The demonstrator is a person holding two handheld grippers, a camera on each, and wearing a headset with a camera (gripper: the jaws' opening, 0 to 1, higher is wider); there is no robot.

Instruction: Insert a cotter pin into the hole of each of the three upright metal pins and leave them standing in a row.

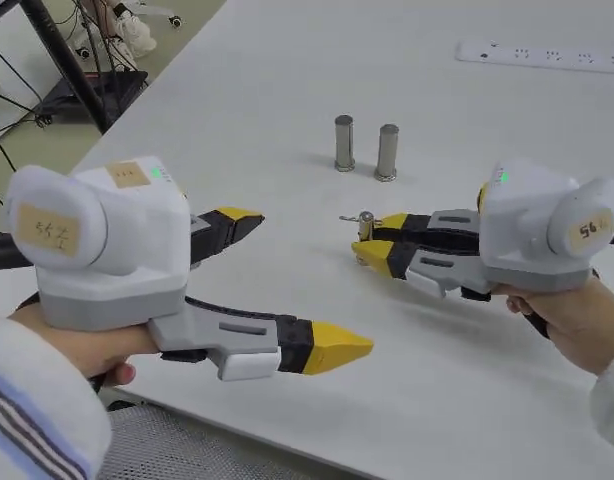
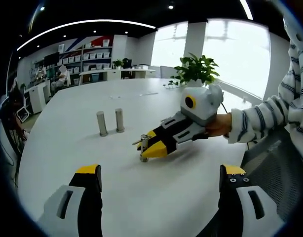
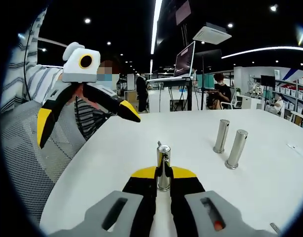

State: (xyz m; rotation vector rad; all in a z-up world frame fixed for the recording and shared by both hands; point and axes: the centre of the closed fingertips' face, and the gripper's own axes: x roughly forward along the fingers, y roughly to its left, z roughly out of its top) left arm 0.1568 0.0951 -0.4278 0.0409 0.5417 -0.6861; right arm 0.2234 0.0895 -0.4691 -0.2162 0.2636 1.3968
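My right gripper [image 1: 367,243] is shut on a short metal pin [image 1: 365,226], which stands upright on the white table [image 1: 287,110]. A thin cotter pin [image 1: 348,217] sticks out sideways near its top. The right gripper view shows this held pin [image 3: 163,160] between the yellow tips of the right gripper [image 3: 163,174]. Two more metal pins [image 1: 344,143] [image 1: 387,152] stand side by side farther back, free of both grippers. My left gripper [image 1: 297,285] hangs open over the table's near left, holding nothing. From the left gripper [image 2: 160,173] the held pin [image 2: 144,148] is ahead.
A white power strip [image 1: 547,55] lies at the far right of the table. The table's left edge [image 1: 137,110] runs diagonally, with cables and a stand on the floor beyond. A grey mesh chair [image 1: 187,445] sits below the near edge.
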